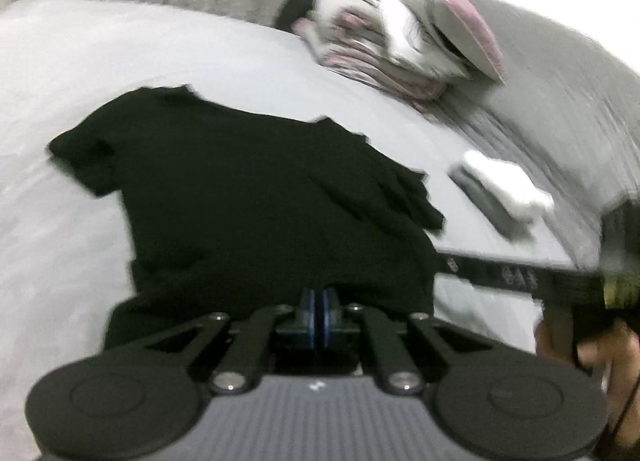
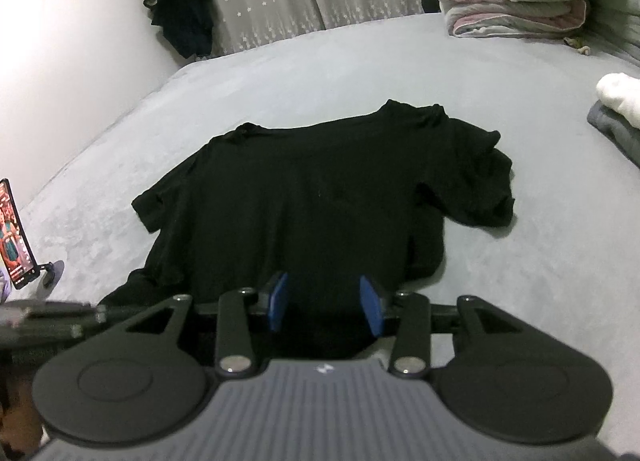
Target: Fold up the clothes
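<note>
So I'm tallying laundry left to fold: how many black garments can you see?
2. A black T-shirt lies spread flat on the bed, just ahead of both grippers. Another dark garment hangs by the curtain beyond the bed. More may be hidden.

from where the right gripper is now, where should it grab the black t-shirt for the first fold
Grip the bottom hem of the black t-shirt, coming in low from the near edge of the bed. The shirt lies flat with its collar far away and its hem nearest, right under the right gripper, whose jaws stand open. Pinching the thin hem edge probably lifts one clean layer.
</note>
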`<state>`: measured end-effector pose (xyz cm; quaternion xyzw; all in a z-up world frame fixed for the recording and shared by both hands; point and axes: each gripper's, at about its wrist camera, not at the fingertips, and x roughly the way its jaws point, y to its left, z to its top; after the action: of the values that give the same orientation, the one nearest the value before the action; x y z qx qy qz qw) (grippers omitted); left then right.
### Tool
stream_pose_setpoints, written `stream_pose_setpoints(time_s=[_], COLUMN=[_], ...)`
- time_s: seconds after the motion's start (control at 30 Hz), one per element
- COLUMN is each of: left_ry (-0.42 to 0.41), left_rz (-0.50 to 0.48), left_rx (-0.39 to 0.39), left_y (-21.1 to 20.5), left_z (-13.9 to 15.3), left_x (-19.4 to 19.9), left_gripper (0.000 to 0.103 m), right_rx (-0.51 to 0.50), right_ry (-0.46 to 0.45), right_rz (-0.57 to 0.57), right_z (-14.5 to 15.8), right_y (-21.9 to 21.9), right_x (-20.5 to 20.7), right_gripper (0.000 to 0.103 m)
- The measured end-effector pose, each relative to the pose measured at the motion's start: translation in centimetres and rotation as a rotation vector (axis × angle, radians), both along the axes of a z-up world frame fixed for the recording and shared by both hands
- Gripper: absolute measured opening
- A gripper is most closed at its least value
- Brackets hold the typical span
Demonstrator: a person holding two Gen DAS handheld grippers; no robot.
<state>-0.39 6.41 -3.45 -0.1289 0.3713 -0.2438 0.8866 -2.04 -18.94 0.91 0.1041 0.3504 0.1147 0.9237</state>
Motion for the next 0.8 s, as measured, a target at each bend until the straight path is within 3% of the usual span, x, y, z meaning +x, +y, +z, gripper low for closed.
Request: stream_pose_setpoints(time_s=[0.17, 0.37, 0.47, 0.8], left_ry=[0.073, 0.149, 0.148, 0.111], left_rz=[0.129, 0.21, 0.213, 0.108], left_rx=[-0.075, -0.126, -0.124, -0.044], left_y=[2.4, 3.4, 3.5, 2.0], left_z=[-0.8, -2.3, -2.4, -2.2], left_x=[1.8, 3.2, 3.1, 1.9], left_gripper=[0.004, 0.004, 0.004, 0.004], right_rx=[0.022, 0.086, 0.114, 0.128], right_ry=[0.019, 0.085, 0.116, 0.069], right_rz=[0.01, 0.046, 0.071, 0.134], right_z=[-0.3, -1.4, -2.1, -2.5], right_y=[0.2, 0.7, 1.2, 3.3], right_x=[0.2, 0.8, 1.0, 1.2], right_gripper=[0.044, 0.044, 0.044, 0.044])
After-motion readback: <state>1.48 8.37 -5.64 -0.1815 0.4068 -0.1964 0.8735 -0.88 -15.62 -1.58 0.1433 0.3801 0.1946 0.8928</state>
